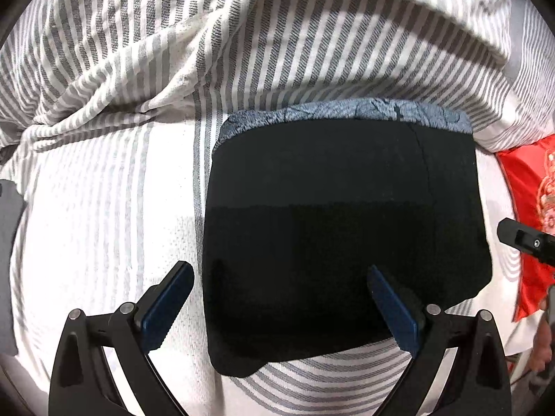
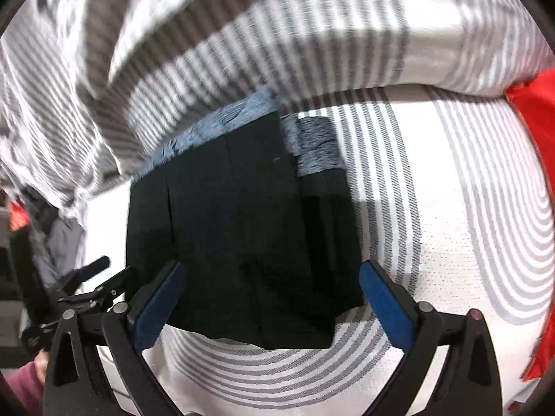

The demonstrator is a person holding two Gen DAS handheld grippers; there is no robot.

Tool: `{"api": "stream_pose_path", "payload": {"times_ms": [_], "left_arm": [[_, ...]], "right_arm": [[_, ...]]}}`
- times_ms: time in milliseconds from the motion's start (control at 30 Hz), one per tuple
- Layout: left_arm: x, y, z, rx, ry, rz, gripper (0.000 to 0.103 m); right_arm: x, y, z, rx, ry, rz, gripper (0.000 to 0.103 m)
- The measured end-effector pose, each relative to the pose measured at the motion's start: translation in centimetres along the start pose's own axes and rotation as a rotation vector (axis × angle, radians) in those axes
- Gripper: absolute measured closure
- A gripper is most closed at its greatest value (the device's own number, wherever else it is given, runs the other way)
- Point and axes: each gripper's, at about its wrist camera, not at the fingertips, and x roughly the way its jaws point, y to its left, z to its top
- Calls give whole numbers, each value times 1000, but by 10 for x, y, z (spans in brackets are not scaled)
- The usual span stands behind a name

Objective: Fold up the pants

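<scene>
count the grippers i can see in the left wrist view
2. The left gripper fills the bottom of the frame, open over the folded black pants. Part of the right gripper pokes in at the right edge; the rest is cut off.

The bed sheet (image 1: 104, 208) lies flat and bare on the left of the folded pants (image 1: 340, 235), and on their right (image 2: 468, 225) too, giving open passage on both sides. Along the far edge a rumpled striped blanket (image 1: 242, 41) rises like a wall and touches the pants' blue band. A red cloth (image 1: 530, 187) bounds the right side. The near strip of sheet (image 2: 277, 374) is bare. Both claws, the left claw (image 1: 281, 274) and right claw (image 2: 274, 270), hang spread above the near edge.
</scene>
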Motion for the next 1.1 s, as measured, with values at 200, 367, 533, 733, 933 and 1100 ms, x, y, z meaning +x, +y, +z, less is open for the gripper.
{"api": "stream_pose_path", "payload": {"times_ms": [200,367,533,733,933,1100], "left_arm": [[-2,29,15,3,19,-115,2],[15,41,28,45,72,-171,2],[29,49,28,59,113,-230,2],[42,58,36,63,153,-319,2],[54,68,39,29,176,-342,2],[61,67,31,-64,171,-369,2]], "right_arm": [[6,-34,11,78,29,179,9],[24,-39,19,14,80,219,9],[37,-51,24,-44,121,241,9],[52,-66,30,-67,189,337,10],[75,-56,43,-68,227,389,12],[76,-51,44,-31,227,364,14]]}}
